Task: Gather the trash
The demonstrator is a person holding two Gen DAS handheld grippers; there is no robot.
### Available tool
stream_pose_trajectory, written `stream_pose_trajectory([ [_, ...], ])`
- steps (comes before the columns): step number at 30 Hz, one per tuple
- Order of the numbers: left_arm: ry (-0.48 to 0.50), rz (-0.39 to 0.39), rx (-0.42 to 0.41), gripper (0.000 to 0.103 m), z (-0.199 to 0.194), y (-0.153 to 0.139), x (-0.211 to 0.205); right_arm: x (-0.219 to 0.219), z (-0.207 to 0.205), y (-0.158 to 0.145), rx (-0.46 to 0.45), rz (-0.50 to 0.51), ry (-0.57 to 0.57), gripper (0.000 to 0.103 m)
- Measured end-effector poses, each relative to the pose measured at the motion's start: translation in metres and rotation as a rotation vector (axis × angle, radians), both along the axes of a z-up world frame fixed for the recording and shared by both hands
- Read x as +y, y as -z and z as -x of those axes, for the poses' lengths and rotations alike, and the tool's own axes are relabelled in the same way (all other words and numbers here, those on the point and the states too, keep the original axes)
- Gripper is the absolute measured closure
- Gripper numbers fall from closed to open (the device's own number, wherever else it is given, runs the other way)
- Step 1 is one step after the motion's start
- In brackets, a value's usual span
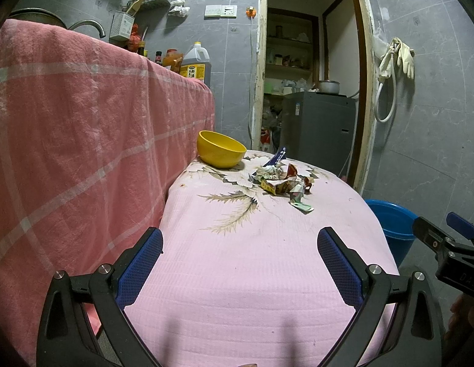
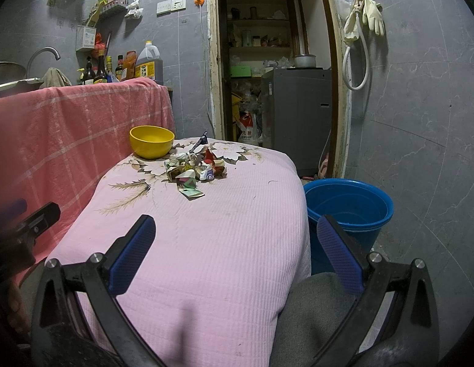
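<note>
Since the trash pile (image 2: pixel 194 171) lies well beyond both grippers, you hold the left gripper (image 1: pixel 240 244) and right gripper (image 2: pixel 237 232) with fingers spread wide and empty, the blue bucket (image 2: pixel 350 205) waiting beside the counter (image 2: pixel 221 244).

I see a yellow bowl (image 2: pixel 151 141) on the pink-covered surface (image 2: pixel 224 238), a pink checked cloth (image 1: pixel 68 128) draped beside it, rubber gloves (image 2: pixel 373 15) hanging on the wall, and a grey appliance (image 2: pixel 298 107) in the doorway.
</note>
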State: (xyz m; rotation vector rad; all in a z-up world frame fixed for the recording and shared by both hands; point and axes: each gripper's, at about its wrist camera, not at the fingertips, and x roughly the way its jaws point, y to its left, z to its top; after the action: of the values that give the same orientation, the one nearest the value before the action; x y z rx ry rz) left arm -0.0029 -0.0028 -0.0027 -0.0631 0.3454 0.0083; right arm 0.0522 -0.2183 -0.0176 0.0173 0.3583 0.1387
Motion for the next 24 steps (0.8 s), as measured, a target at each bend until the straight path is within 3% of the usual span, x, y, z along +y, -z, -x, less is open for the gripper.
stream_pose_trajectory([
  [24, 0.001, -0.001, 0.002, 0.004, -0.002, -0.0009, 0.0011, 0.0003, -0.0004, 0.0003, 0.002, -0.001, 0.0, 0.0],
])
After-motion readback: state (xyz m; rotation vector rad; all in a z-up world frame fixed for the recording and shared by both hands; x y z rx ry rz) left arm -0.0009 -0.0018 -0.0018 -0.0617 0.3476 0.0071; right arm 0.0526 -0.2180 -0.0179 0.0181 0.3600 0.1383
